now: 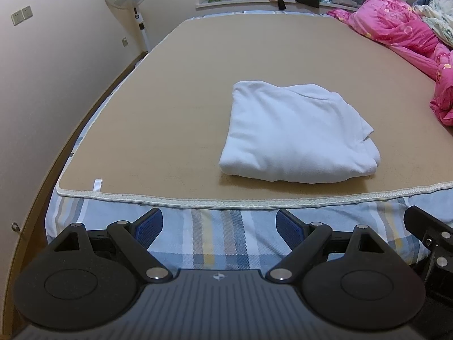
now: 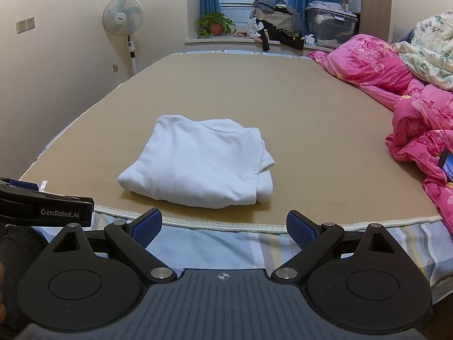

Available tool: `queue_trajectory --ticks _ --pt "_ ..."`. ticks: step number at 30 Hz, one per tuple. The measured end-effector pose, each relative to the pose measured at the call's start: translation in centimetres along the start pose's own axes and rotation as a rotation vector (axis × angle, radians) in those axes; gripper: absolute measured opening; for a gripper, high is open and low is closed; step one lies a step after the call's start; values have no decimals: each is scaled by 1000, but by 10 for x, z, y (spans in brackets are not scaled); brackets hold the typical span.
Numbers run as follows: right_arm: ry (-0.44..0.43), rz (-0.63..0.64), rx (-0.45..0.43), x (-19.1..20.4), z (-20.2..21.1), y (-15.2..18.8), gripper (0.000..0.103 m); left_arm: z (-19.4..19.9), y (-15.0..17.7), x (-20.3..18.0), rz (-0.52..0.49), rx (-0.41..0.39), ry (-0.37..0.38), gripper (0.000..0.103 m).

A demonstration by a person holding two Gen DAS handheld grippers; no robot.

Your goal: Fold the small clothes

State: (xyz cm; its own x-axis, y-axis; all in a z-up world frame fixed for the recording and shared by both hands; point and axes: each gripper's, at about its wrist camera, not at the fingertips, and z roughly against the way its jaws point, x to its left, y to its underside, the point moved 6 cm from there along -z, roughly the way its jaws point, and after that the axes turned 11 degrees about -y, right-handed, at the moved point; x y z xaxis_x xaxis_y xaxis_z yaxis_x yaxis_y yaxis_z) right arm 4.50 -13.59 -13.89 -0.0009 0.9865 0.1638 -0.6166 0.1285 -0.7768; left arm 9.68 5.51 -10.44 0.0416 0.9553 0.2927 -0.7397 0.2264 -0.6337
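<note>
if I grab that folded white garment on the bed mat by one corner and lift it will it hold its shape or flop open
The white garment would probably flop open: it looks like soft cloth, with loose layers showing at its right edge. It seems light, so a push should slide it on the tan mat, perhaps bunching. Both tongs, left and right, are open, short of it.
</note>
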Motion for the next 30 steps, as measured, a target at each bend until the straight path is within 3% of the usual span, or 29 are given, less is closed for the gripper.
queue_trajectory --ticks 30 --pt "-22 11 3 6 -1 4 99 3 0 0 0 -6 -2 91"
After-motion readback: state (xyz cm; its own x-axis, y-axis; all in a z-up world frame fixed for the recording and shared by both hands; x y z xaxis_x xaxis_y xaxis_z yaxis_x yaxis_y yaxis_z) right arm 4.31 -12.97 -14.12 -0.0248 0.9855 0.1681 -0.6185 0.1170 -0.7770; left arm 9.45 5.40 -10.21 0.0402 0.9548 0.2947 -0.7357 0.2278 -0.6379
